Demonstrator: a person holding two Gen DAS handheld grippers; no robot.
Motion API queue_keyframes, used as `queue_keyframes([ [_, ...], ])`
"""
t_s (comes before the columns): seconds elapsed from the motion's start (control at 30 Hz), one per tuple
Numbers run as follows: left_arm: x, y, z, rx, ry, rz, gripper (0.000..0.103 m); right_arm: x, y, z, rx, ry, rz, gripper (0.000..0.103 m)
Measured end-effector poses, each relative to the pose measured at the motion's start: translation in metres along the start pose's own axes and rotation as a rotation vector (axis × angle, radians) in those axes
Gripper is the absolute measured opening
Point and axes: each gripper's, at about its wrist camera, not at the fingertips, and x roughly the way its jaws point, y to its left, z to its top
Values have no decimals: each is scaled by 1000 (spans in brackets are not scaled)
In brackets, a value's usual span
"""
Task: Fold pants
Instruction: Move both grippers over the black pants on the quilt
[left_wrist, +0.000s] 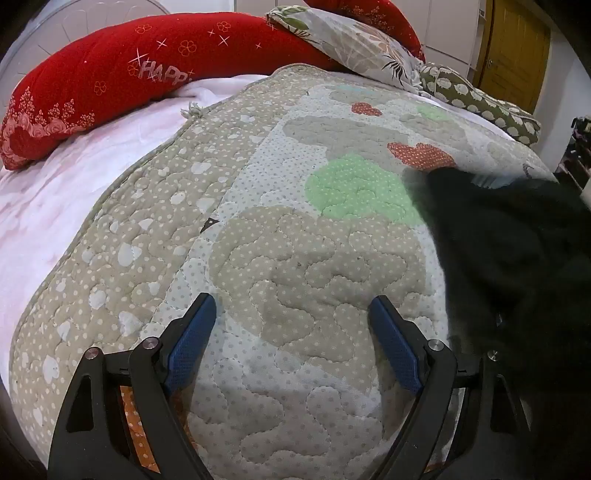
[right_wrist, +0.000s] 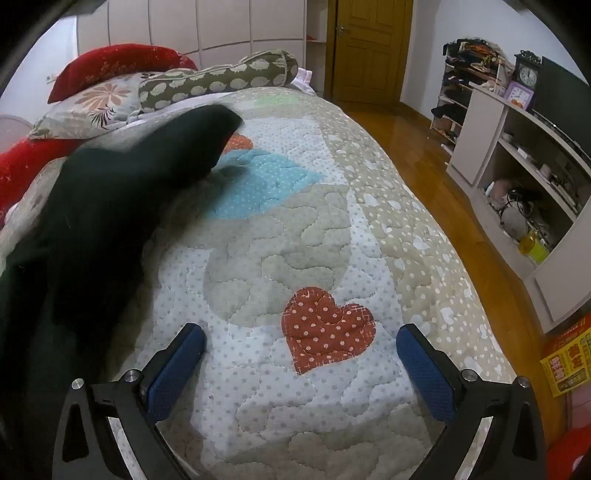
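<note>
Black pants (left_wrist: 517, 258) lie in a blurred heap on the quilted bedspread (left_wrist: 258, 221), at the right edge of the left wrist view. In the right wrist view the same pants (right_wrist: 92, 206) fill the left side, one dark end reaching toward the pillows. My left gripper (left_wrist: 293, 310) is open above bare quilt, left of the pants, nothing between its blue pads. My right gripper (right_wrist: 301, 339) is also open, over a red heart patch (right_wrist: 325, 328), to the right of the pants and apart from them.
Red pillows (left_wrist: 110, 74), a floral pillow (left_wrist: 362, 40) and a green bolster (right_wrist: 221, 77) line the head of the bed. The bed's right edge drops to a wooden floor (right_wrist: 424, 155). White shelving (right_wrist: 517, 166) and a wooden door (right_wrist: 369, 48) stand beyond.
</note>
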Motion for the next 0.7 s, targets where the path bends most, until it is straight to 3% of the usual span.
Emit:
queue_keyframes([
  [0.43, -1, -1, 1, 4, 1, 5, 86, 2, -1, 1, 1, -1, -1, 103],
  [0.6, -13, 0, 2, 37, 50, -9, 86, 0, 0, 1, 1, 5, -1, 103],
  [0.7, -20, 4, 0, -10, 47, -25, 86, -7, 1, 1, 13, 12, 24, 103],
])
